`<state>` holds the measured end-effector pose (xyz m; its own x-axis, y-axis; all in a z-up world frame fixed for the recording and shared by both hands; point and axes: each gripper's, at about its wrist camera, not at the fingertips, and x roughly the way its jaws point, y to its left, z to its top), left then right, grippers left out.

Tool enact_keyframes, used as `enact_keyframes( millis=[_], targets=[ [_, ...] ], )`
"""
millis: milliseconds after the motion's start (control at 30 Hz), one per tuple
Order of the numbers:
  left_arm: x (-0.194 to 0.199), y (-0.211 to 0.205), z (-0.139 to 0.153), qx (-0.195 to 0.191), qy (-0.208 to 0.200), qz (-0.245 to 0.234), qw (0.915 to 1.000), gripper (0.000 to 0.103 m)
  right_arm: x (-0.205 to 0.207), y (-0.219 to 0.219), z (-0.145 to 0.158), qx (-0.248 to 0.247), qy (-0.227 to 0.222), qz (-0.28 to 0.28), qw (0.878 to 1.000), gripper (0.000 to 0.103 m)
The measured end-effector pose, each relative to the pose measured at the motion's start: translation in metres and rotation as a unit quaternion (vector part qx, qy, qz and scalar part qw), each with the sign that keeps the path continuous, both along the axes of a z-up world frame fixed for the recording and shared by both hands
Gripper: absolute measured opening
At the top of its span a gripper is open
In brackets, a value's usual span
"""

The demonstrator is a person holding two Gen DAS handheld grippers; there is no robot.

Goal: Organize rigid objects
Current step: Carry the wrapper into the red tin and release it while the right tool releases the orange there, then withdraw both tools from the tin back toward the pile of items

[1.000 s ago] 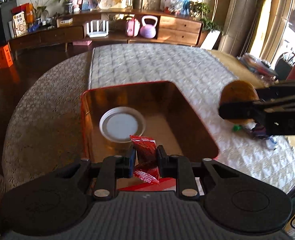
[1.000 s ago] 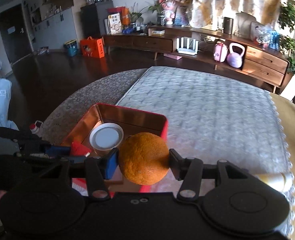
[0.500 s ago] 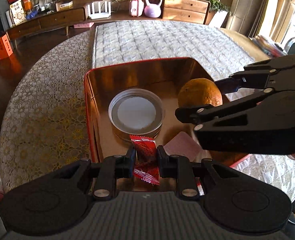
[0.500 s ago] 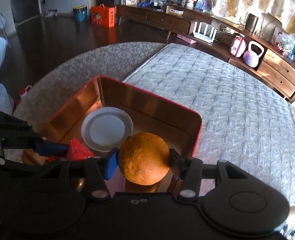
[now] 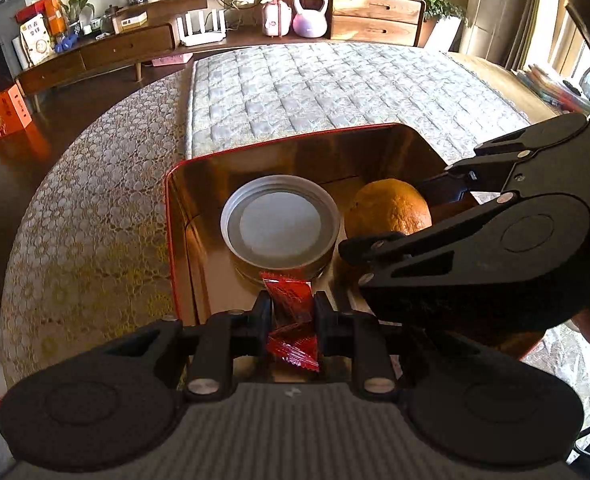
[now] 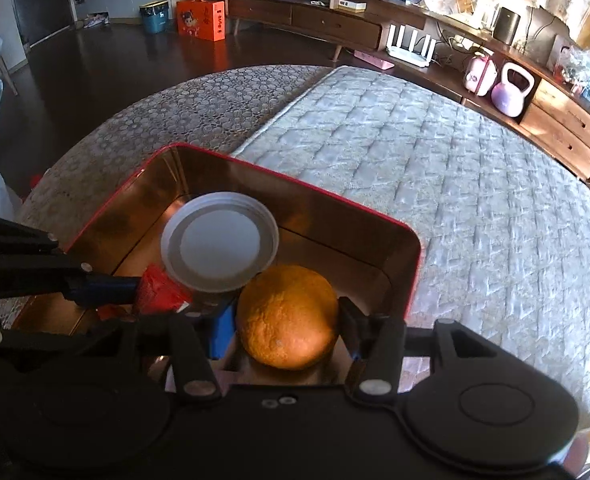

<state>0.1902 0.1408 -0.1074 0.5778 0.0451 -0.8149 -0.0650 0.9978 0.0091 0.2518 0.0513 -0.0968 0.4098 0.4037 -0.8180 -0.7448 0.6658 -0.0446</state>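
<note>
A red tin box (image 5: 255, 148) with a shiny gold inside (image 6: 411, 248) sits on the table. In it stands a jar with a white lid (image 5: 279, 220) (image 6: 219, 242). My left gripper (image 5: 293, 312) is shut on a red snack packet (image 5: 291, 300) just inside the box's near edge, next to the jar; the packet also shows in the right wrist view (image 6: 159, 290). My right gripper (image 6: 287, 320) is shut on an orange (image 6: 289, 316) and holds it low inside the box, right of the jar (image 5: 389, 208).
The box rests on a round table with a lace cloth (image 5: 87, 220) and a quilted grey mat (image 5: 335, 84). A wooden sideboard (image 5: 135, 44) with a pink kettlebell (image 5: 310, 16) stands behind. An orange gift box (image 6: 201, 20) sits on the dark floor.
My right gripper has carried the orange from beside the box to low inside it, next to the jar. My left gripper has moved the packet forward over the box.
</note>
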Motion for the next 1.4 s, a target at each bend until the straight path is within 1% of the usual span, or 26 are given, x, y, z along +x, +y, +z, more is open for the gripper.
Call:
enact_keyframes(
  millis=[67,133,267,400,500,533,567,633,667,733,833,967,1200,1267,1400],
  targets=[
    [0.001,-0.002,-0.001,0.007,0.0,-0.006,1.0,0.022,-0.001,0.0,0.002,0.003,-0.003,0.004,1.0,0.055],
    [0.0,-0.002,-0.001,0.01,0.001,-0.008,0.9999,0.022,-0.002,-0.002,0.006,0.013,-0.009,0.001,1.0,0.065],
    [-0.004,-0.006,-0.002,0.019,0.004,-0.009,0.9998,0.022,-0.005,-0.008,0.013,0.023,-0.012,0.003,1.0,0.065],
    [-0.005,-0.005,-0.001,0.014,0.006,-0.009,0.9998,0.022,-0.01,-0.017,0.022,0.038,-0.006,-0.004,0.999,0.068],
    [-0.006,-0.006,0.0,0.007,0.011,-0.009,0.9999,0.027,-0.016,-0.023,0.028,0.043,-0.006,-0.005,0.999,0.07],
    [-0.007,-0.006,0.0,0.001,0.012,-0.009,0.9999,0.033,-0.018,-0.026,0.031,0.046,-0.007,-0.005,0.999,0.072],
    [-0.009,-0.007,0.002,-0.002,0.01,-0.008,0.9999,0.047,-0.021,-0.029,0.034,0.05,-0.008,-0.006,0.999,0.073],
    [-0.012,-0.009,0.005,-0.003,0.0,-0.008,1.0,0.067,-0.023,-0.034,0.039,0.055,-0.009,-0.008,0.998,0.073],
    [-0.014,-0.01,0.007,-0.004,-0.002,-0.01,0.9999,0.069,-0.025,-0.038,0.042,0.059,-0.008,-0.009,0.998,0.073],
    [-0.018,-0.013,0.009,0.0,-0.002,-0.007,1.0,0.069,-0.029,-0.046,0.049,0.07,-0.005,-0.014,0.997,0.074],
    [-0.024,-0.014,0.015,-0.007,-0.005,-0.002,1.0,0.069,-0.033,-0.059,0.058,0.087,-0.002,-0.021,0.996,0.076],
    [-0.033,-0.02,0.023,-0.007,-0.014,0.001,0.9999,0.069,-0.041,-0.078,0.069,0.105,-0.003,-0.03,0.994,0.079],
    [-0.048,-0.035,0.044,-0.009,-0.038,-0.004,0.9992,0.07,-0.055,-0.11,0.083,0.14,-0.001,-0.051,0.989,0.089],
    [-0.052,-0.042,0.051,-0.009,-0.045,-0.007,0.9989,0.072,-0.06,-0.121,0.086,0.147,-0.003,-0.057,0.988,0.09],
    [-0.059,-0.056,0.062,-0.013,-0.06,-0.018,0.9979,0.075,-0.07,-0.144,0.091,0.165,-0.006,-0.071,0.984,0.097]
  ],
)
